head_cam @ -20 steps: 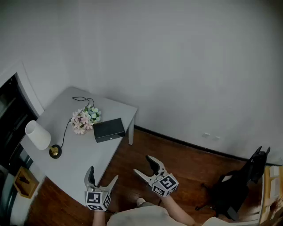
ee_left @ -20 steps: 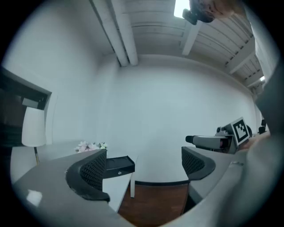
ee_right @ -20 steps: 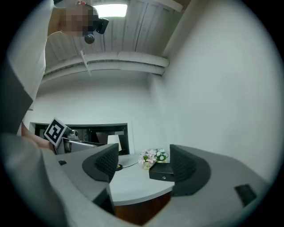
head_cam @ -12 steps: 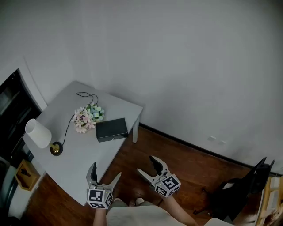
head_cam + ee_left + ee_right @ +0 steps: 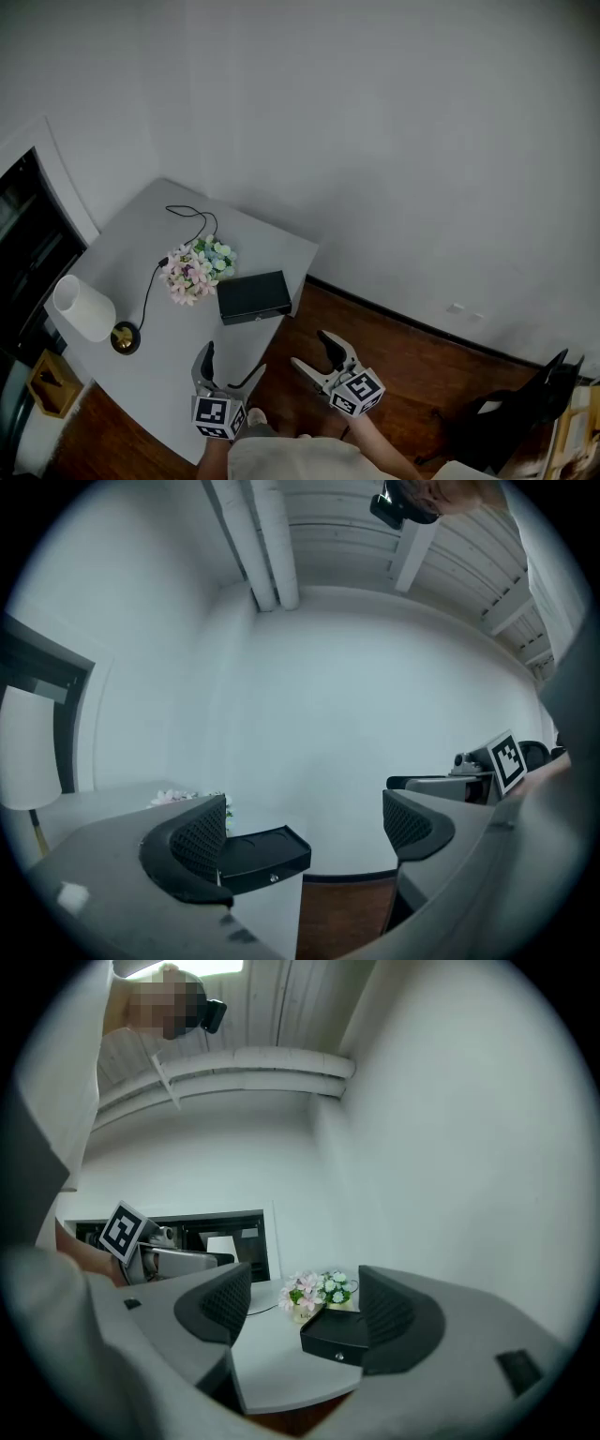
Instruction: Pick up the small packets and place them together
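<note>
No small packets show in any view. My left gripper hangs open and empty over the near edge of the grey table. Its own view looks level between its wide-apart jaws at a black box and a bunch of flowers. My right gripper is open and empty too, above the wooden floor just right of the table corner. The right gripper view frames the same black box and flowers between its jaws.
On the table stand a white lamp with a brass base, a black cable, pink and green flowers and the black box. A black chair stands at lower right, and a dark window is at the left.
The head view has swung so the table and its things lie further right and closer to both grippers. The left gripper has edged over the table's near edge. Both stay open.
</note>
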A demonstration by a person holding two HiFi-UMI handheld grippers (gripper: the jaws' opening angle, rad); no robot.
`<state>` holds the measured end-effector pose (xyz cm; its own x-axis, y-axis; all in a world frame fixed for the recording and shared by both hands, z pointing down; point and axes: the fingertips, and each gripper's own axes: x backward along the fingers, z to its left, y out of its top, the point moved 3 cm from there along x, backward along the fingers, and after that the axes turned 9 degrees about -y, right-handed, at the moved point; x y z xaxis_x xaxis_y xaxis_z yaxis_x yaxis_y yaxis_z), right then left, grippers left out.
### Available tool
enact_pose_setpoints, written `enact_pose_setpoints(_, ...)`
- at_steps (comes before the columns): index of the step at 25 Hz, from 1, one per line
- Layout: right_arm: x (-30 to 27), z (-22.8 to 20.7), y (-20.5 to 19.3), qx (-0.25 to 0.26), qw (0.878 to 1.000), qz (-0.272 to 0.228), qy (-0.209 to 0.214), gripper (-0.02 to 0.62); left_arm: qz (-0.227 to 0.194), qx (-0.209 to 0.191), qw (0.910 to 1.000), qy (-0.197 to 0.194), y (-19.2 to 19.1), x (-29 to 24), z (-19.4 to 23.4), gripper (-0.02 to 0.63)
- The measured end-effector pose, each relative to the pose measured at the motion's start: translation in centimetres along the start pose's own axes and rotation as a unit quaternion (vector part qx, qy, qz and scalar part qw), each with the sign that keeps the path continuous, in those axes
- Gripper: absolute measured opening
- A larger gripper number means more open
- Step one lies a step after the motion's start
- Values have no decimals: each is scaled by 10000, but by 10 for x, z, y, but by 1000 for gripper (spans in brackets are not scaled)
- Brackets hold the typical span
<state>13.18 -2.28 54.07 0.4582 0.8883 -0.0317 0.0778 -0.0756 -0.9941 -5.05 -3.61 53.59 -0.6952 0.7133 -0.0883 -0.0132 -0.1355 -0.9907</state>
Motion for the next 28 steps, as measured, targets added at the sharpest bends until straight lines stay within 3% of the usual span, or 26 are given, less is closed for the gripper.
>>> enact_pose_setpoints(6,-61,18,-1,57,9999,130,-43,356,35,124,9996,-234,2,-12,52,511)
enact_pose_setpoints(12,-96,18,-12,80,9992,372,85,356,-44,203,9997,-104,-2,-25,81,494)
enact_pose_setpoints(17,-120,-7,-56,-130,9932,1157,79,356,75,107,9999,113,-5,-39,89,494)
enact_pose_setpoints(21,-145,-27,-126,-723,9722,2224,84,353,121,161,9994,287,-9,-44,89,494)
enact_pose_setpoints(23,-163,-31,-157,-970,9597,2635,87,302,151,170,9991,366,-10,-42,91,494)
enact_pose_setpoints(26,-189,-26,-201,-1062,9399,3246,7,300,244,197,9982,503,-16,-33,95,488)
enact_pose_setpoints(28,-201,-26,-225,-1216,9225,3662,-93,250,263,230,9977,574,-17,-30,97,488)
